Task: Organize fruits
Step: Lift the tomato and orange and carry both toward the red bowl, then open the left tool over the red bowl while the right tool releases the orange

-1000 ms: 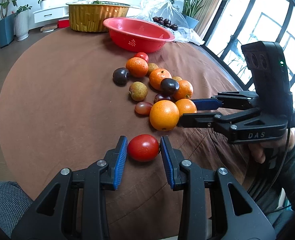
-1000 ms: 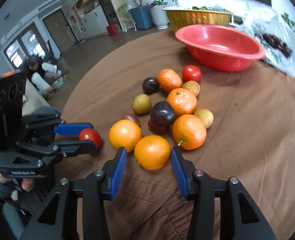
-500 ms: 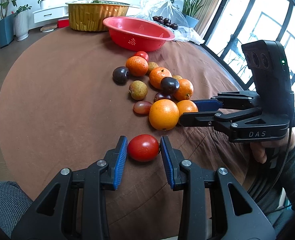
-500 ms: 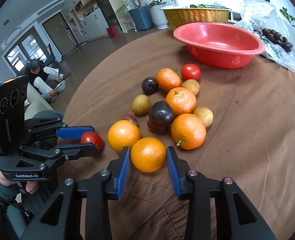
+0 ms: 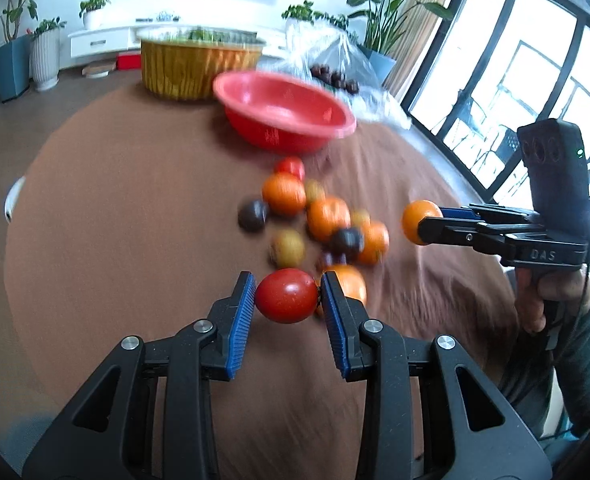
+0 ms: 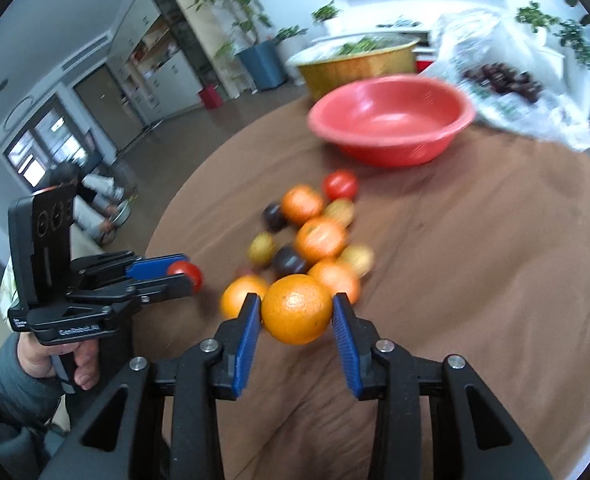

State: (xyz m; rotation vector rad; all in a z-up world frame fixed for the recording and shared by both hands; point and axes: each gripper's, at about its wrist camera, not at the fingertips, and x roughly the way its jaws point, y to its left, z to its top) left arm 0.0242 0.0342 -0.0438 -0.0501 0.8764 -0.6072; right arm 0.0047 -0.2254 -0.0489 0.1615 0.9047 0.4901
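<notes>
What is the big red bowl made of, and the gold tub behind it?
The red bowl looks like plastic: smooth, slightly shiny, with small drain holes in its wall. The gold tub looks like thin foil, going by its ribbed, glinting side, though blur leaves that uncertain.

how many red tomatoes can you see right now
2: one tomato gripped in the left gripper jaws, another tomato on the table at the pile's far end, nearest the red bowl. Others may be hidden.

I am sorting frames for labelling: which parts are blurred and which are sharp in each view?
Left wrist view: left gripper and tomato sharp; red bowl and fruit pile smeared. Right wrist view: right gripper and orange sharp; background likewise smeared.
</notes>
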